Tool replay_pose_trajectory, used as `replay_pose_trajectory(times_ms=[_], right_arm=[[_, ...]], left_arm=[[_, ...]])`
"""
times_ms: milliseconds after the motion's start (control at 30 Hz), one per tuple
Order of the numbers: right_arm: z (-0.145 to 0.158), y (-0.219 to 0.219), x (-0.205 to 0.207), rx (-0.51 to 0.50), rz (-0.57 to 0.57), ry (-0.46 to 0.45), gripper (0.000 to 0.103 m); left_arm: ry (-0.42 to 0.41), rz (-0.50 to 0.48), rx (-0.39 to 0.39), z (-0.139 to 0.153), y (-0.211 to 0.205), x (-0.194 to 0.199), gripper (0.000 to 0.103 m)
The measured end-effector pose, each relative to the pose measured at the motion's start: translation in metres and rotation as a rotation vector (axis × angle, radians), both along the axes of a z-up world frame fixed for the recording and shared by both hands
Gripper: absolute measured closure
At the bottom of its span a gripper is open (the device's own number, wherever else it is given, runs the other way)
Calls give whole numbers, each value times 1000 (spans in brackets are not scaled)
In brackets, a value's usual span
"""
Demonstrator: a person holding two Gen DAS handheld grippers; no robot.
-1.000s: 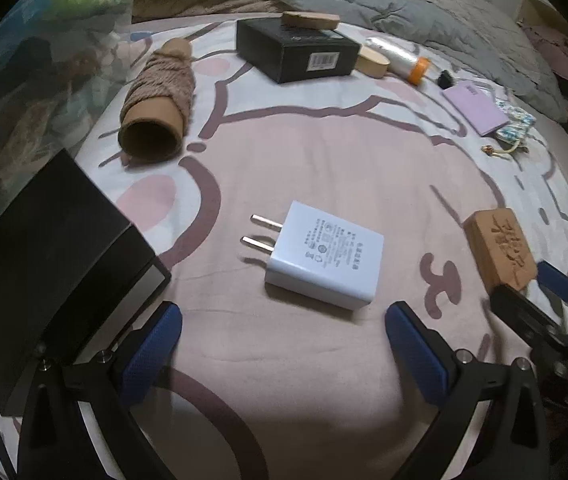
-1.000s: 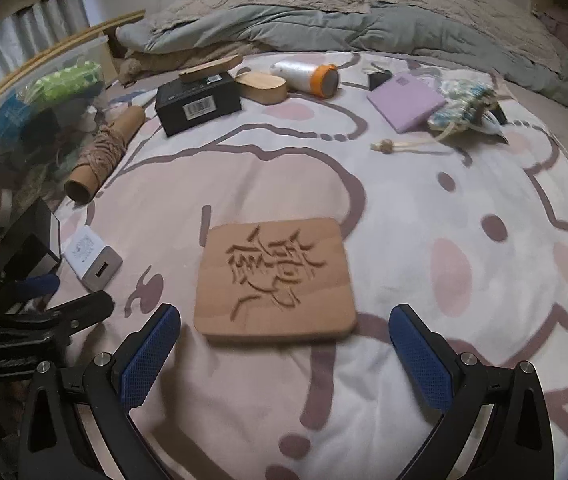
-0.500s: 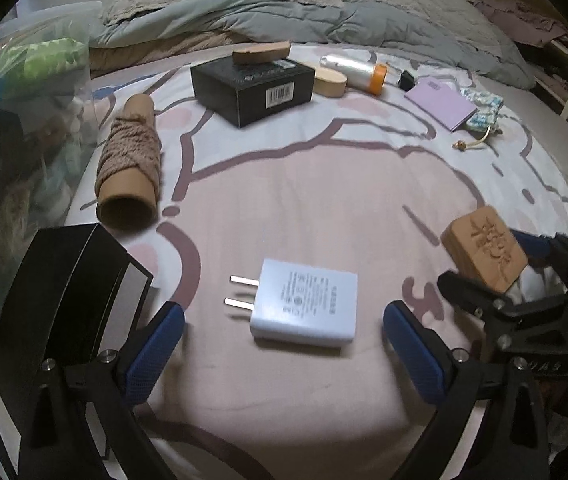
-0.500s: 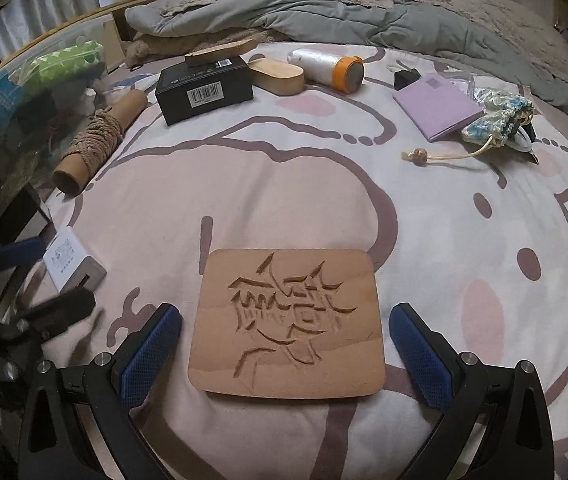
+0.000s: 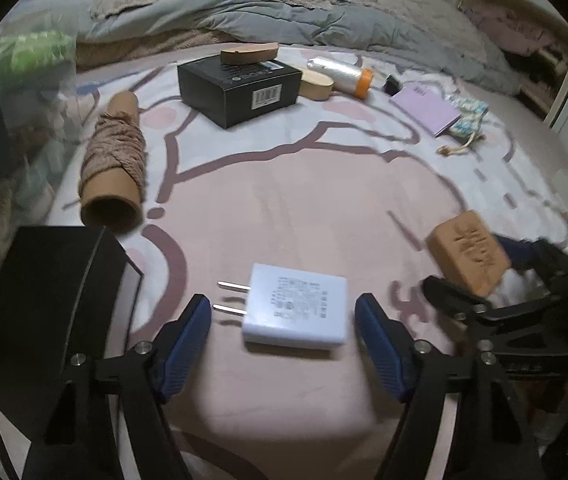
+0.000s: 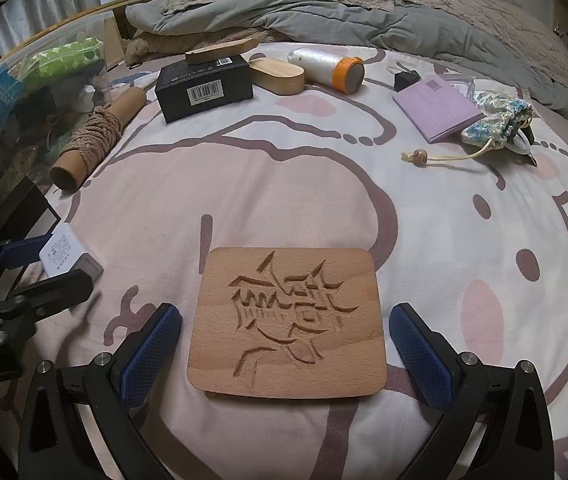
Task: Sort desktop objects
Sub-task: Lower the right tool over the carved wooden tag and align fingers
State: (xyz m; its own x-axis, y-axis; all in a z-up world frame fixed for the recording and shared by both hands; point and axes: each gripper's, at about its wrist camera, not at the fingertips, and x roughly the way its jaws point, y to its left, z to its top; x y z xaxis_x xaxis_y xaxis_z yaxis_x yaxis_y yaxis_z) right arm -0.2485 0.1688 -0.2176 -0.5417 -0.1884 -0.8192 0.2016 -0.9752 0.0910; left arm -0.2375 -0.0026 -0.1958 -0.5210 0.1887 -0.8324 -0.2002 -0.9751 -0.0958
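A white wall charger [image 5: 296, 308] with two metal prongs lies flat on the pink patterned bedspread. My left gripper [image 5: 282, 308] straddles it and its jaws are closing. The blue pads [image 5: 188, 332] stand a little off its sides and do not press on it. A square wooden coaster [image 6: 288, 320] with a carved character lies between the fingers of my right gripper [image 6: 284, 320], which is open, with narrow gaps on both sides. The right wrist view shows the charger [image 6: 64, 256] and the left gripper [image 6: 44, 264] at the left edge. The coaster [image 5: 468, 256] appears at the right of the left wrist view.
A dark open box [image 5: 52, 300] stands just left of the left gripper, with a twine roll [image 5: 114, 164] behind it. Farther back lie a black carton [image 5: 240, 84], wooden pieces, a thread spool [image 6: 328, 66], a purple notebook [image 6: 436, 108] and a drawstring pouch [image 6: 496, 120]. A clear bin [image 6: 24, 100] borders the left.
The left gripper's jaws have narrowed around the charger, which now lies between them. The right gripper has come forward, so the coaster sits between its fingers.
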Motion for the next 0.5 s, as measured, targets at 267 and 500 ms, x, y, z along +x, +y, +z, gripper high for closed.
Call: replay_pose_trajectory(times_ms=[267,500], right_arm=[[0,-2,0,4,0,-3,0],[-1,-3,0,19,1,-3,0]], left_arm=[[-29,-49,107,12,3,11,29],[23,11,33,13,-3,11,29]])
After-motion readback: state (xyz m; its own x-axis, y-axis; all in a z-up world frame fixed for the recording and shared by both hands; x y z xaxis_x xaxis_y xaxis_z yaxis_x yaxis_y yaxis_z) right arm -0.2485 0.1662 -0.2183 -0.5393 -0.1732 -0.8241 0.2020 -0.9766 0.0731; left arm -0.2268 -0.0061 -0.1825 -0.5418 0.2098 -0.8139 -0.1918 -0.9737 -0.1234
